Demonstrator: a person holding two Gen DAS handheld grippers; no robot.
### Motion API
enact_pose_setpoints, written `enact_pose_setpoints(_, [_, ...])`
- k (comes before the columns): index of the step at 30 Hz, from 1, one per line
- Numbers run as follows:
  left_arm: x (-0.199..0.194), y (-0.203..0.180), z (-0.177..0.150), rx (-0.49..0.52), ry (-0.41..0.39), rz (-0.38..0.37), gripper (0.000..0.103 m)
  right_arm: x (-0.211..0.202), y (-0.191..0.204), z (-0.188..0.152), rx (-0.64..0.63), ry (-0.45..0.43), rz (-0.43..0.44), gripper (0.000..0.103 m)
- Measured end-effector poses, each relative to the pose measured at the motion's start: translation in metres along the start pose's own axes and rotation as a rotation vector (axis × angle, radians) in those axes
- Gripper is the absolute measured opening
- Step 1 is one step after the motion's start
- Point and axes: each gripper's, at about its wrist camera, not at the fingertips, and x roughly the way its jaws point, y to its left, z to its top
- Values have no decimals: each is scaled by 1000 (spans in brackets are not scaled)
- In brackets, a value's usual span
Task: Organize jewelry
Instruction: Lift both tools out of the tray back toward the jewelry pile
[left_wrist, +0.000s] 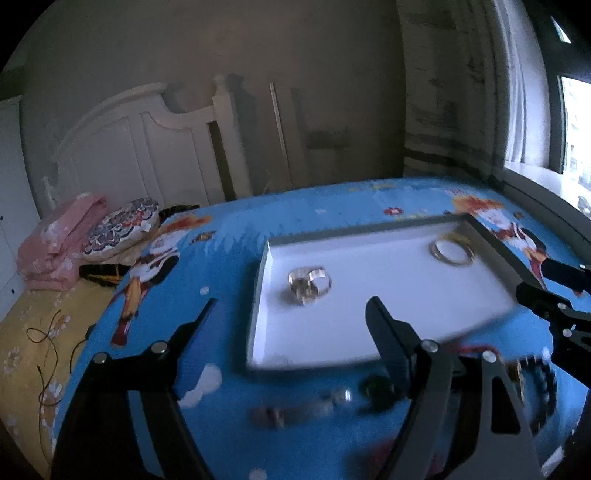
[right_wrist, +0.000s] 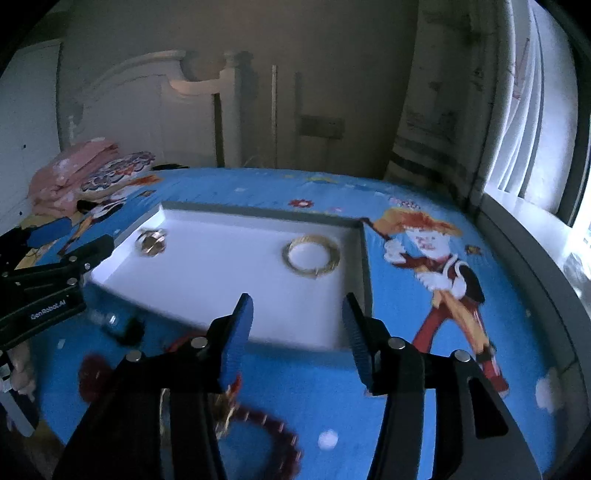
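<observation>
Both tools are released and empty. The dark red beaded bracelet (right_wrist: 273, 435) lies on the bed just beneath the right tool (right_wrist: 297, 334), nearer it than the left tool (left_wrist: 291, 321); the tray (right_wrist: 258, 212) sits just ahead.

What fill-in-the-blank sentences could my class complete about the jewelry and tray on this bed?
1. The gold bangles lie inside the white ____.
2. The tray rests on a cartoon-print sheet whose background colour is ____.
3. The dark red beaded piece lies ____ the tray, on the sheet.
4. The right claw is open and holds ____.

Missing words: tray; blue; outside; nothing
</observation>
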Motion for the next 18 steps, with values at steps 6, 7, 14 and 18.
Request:
enact_pose_setpoints(6, [-24, 8, -37, -50, -15, 18, 79, -25, 11, -28, 28, -19, 44, 51])
enact_pose_setpoints(7, [-26, 13, -43, -59, -13, 27, 79, -30, 14, -31, 24, -27, 50, 51])
enact_pose_setpoints(14, [-37, 39, -72, -47, 2, 81, 79, -46, 50, -50, -31, -55, 131, 57])
enact_pose_setpoints(18, [-40, 48, -83, -56, 11, 73, 79, -42, 75, -55, -93, -35, 163, 57])
